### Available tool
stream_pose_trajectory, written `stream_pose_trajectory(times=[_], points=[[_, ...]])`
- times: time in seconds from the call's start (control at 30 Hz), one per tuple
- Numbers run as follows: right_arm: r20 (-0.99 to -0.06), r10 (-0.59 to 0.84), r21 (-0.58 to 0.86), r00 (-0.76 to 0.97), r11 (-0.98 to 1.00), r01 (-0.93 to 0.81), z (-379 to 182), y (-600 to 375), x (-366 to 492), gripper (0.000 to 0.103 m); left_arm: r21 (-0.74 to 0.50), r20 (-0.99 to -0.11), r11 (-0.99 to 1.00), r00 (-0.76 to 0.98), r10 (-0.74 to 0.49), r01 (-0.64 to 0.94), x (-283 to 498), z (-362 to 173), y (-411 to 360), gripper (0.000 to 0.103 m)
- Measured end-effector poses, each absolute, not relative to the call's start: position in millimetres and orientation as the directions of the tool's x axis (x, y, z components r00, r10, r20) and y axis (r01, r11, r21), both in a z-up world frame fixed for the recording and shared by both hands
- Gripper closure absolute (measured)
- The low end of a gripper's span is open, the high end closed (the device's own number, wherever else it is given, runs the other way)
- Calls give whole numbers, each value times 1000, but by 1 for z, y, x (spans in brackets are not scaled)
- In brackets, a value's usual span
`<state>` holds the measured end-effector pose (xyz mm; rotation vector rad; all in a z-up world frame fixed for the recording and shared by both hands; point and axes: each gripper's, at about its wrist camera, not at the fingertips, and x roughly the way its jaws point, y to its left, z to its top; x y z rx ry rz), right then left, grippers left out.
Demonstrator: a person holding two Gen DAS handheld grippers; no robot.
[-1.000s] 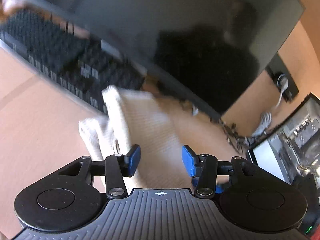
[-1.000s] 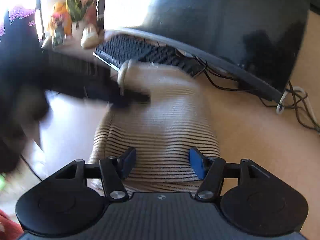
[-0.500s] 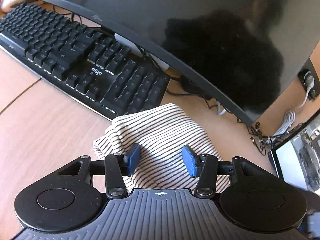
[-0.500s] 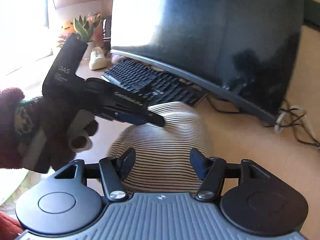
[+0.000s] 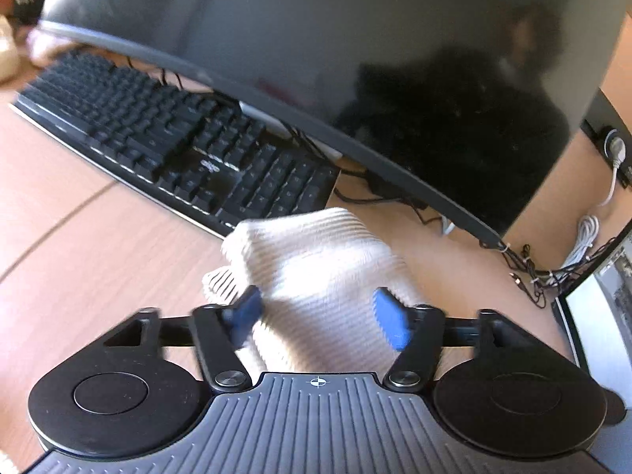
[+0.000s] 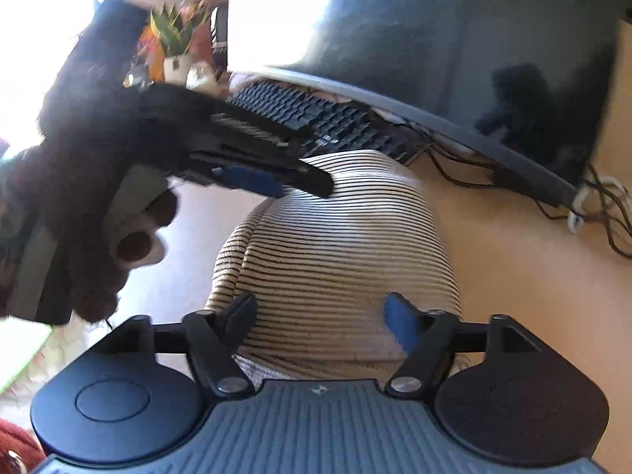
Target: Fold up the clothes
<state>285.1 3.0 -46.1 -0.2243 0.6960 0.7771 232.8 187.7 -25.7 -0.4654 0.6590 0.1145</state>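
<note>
Opened wider on both sides within the last half second: left gripper point(image 5: 318, 314) and right gripper point(image 6: 320, 318) now spread, blue pads standing clear of the striped garment point(image 6: 335, 252) that lies between them, no longer pinching it as a second ago. Looks like a release after a fold, cloth let down in a rounded, doubled-over bundle on the wooden desk point(image 5: 91, 252). From the left wrist view, same garment point(image 5: 316, 264) blurred and washed pale, one ribbed edge poking out beside the left pad. Seen from the right wrist, left gripper point(image 6: 312, 179) hovering over the far top of the bundle, gripped by a person's hand in a dark fuzzy sleeve point(image 6: 83, 166); touching the cloth or just above it, cannot tell. Further out, black keyboard point(image 5: 177, 154) just beyond the bundle, its near corner close to the cloth, and a large curved monitor point(image 5: 355, 59) overhanging it, so little room for pushing the garment forward. Tangle of cables point(image 6: 466, 166) under the monitor at right, apt to snag a sleeve. Potted plant point(image 6: 177, 43) and small figures far back left, well apart. Second screen edge point(image 5: 604, 316) at right of the left view.
</note>
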Motion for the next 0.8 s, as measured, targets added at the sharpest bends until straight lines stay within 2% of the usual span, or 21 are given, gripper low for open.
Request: stream_pose_trajectory(times=[0.1, 0.17, 0.2, 0.3, 0.43, 0.63, 0.8], points=[[-625, 579, 95, 523, 721, -686, -37, -26, 272, 12, -331, -620, 896, 784, 30, -296, 201, -16, 164, 19], [-604, 583, 112, 543, 737, -667, -34, -47, 267, 2, -294, -618, 890, 780, 101, -349, 175, -15, 144, 7], [-590, 589, 128, 552, 744, -656, -34, -57, 263, 0, -282, -614, 883, 778, 134, -374, 163, -15, 133, 7], [-552, 595, 174, 584, 767, -618, -35, -85, 255, 0, -272, -614, 848, 760, 211, -455, 130, -22, 101, 4], [-542, 537, 144, 646, 817, -558, -44, -109, 246, 0, -274, -621, 808, 738, 265, -521, 101, -26, 69, 0], [-500, 529, 125, 686, 828, -547, -55, -130, 229, 0, -134, -575, 846, 736, 357, -516, 89, -9, 23, 0], [-458, 522, 147, 720, 843, -518, -55, -149, 221, 0, -65, -523, 860, 751, 403, -507, 88, 2, 6, 0]])
